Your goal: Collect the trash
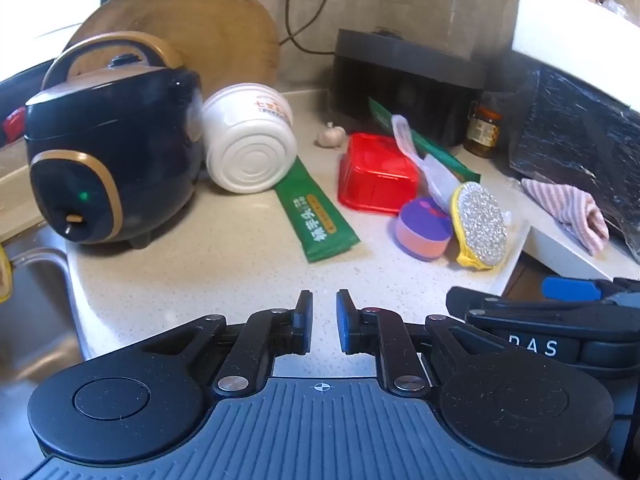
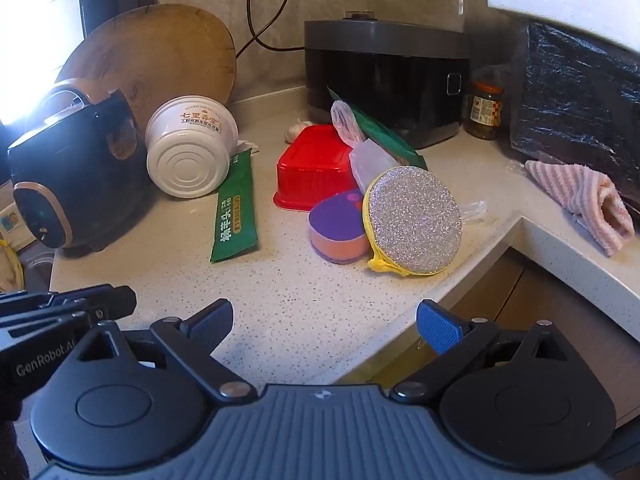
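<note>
Trash lies on the speckled counter (image 1: 224,272): a tipped white paper bowl (image 1: 250,140) (image 2: 188,148), a green wrapper (image 1: 316,212) (image 2: 236,212), an upturned red plastic tray (image 1: 376,172) (image 2: 312,172), a second green wrapper (image 1: 420,144) (image 2: 376,132) and a clear plastic bag (image 1: 424,168) (image 2: 360,148) on the tray. My left gripper (image 1: 324,320) is nearly shut and empty, low over the counter's front. My right gripper (image 2: 324,328) is open and empty, near the counter edge; it also shows in the left wrist view (image 1: 560,304).
A dark rice cooker (image 1: 112,140) stands left by the sink (image 1: 32,300). A purple sponge (image 2: 340,224) and glittery scrubber (image 2: 412,224) lie right of the tray. A black appliance (image 2: 384,76), jar (image 2: 486,110), pink cloth (image 2: 584,200), garlic (image 1: 332,134) and round board (image 2: 160,56) sit behind.
</note>
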`<state>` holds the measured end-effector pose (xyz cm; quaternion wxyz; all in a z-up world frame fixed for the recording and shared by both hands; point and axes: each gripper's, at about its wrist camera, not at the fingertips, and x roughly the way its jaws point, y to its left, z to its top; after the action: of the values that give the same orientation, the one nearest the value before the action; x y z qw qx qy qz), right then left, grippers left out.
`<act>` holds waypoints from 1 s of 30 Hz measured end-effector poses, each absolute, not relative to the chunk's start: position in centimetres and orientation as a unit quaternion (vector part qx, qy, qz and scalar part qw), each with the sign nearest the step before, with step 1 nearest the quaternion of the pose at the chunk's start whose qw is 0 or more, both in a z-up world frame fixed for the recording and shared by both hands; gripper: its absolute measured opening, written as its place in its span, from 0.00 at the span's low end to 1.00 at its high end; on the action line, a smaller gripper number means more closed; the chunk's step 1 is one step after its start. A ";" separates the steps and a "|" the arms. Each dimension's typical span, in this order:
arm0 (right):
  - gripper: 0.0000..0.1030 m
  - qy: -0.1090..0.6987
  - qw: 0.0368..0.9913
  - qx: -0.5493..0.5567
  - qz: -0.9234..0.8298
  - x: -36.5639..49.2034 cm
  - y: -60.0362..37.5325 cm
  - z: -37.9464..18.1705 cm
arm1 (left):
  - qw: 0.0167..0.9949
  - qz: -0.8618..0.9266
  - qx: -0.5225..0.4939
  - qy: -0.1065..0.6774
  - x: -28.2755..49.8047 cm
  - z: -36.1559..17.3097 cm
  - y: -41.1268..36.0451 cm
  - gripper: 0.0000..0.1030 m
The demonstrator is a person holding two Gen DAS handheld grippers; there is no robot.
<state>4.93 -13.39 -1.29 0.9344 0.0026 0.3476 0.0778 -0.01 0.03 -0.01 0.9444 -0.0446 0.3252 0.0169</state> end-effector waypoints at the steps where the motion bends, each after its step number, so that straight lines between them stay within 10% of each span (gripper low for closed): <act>1: 0.96 0.345 0.935 0.000 0.079 4.9 -13.4 -1.3 | 0.944 0.017 -0.044 0.327 0.0 0.0 0.0 0.16; 30: 0.96 0.356 0.930 -0.003 0.087 5.1 -14.6 -1.9 | 0.936 0.013 -0.047 0.349 0.0 -0.8 -1.5 0.16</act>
<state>5.15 -14.55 -1.92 0.9303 -0.0028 0.3562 0.0874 0.02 -1.54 -0.76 0.9358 -0.0466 0.3491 0.0129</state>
